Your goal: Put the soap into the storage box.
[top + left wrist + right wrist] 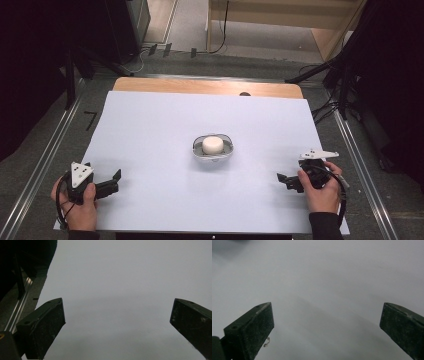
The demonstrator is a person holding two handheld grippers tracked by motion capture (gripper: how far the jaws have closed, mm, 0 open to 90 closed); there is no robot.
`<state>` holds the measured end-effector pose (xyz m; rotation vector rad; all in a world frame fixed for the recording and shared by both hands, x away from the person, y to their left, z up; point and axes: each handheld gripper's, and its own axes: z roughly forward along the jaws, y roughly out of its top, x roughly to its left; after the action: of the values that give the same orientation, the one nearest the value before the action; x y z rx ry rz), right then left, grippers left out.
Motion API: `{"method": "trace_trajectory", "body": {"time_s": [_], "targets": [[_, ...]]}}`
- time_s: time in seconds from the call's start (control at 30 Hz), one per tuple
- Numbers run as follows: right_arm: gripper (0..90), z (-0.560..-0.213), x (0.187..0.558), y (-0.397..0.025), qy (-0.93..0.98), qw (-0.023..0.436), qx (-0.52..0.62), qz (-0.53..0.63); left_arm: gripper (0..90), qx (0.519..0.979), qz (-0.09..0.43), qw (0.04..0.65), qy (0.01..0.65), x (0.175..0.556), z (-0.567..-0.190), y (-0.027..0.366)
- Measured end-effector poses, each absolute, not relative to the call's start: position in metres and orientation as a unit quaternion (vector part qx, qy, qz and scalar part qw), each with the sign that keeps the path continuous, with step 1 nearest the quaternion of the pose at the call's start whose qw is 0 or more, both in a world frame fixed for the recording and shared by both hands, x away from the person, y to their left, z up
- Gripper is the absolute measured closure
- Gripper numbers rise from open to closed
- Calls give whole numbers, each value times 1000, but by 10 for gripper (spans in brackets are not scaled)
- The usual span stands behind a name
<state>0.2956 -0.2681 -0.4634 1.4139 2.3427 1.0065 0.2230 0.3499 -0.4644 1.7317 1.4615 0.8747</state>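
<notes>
Spreading across nearly the whole tabletop (150,130), a pale sheet (150,165) forms the work surface, with a strip of bare wood showing along the far edge. A person's two hands enter from the near side, each holding a claw low over the sheet and well apart from the other. The left claw (114,181) rests near the near-left corner with its jaws spread and nothing between them; the left gripper view confirms that, showing blank sheet in the wide gap (117,317). The right claw (286,182), near the near-right corner, is likewise released, its jaws wide over blank sheet in the right gripper view (327,320).

Between the two, a little beyond them and close to the middle of the sheet, sits a small bowl (198,150) with a wavy rim, seemingly clear or pale glass, though the high view is too coarse to be sure. Inside it stands a short white cylinder (213,145), upright and roughly central.

Judging from its look, the bowl is rigid, smooth and possibly breakable, so a gentle pinch across the rim would suit it. The cylinder looks light and stiff; its round side could slip, so the jaws should close squarely across its width, above the rim.
</notes>
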Motion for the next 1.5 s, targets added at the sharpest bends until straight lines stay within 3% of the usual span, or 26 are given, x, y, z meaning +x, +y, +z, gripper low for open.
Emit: {"method": "trace_trajectory", "body": {"time_s": [0.53, 1.5], "targets": [[0, -473, 273, -311, 766, 124, 517, 362, 2, 668, 339, 348, 564, 223, -464, 349], [0, -482, 244, -348, 736, 124, 545, 382, 1, 668, 339, 347, 564, 223, -464, 350]]}}
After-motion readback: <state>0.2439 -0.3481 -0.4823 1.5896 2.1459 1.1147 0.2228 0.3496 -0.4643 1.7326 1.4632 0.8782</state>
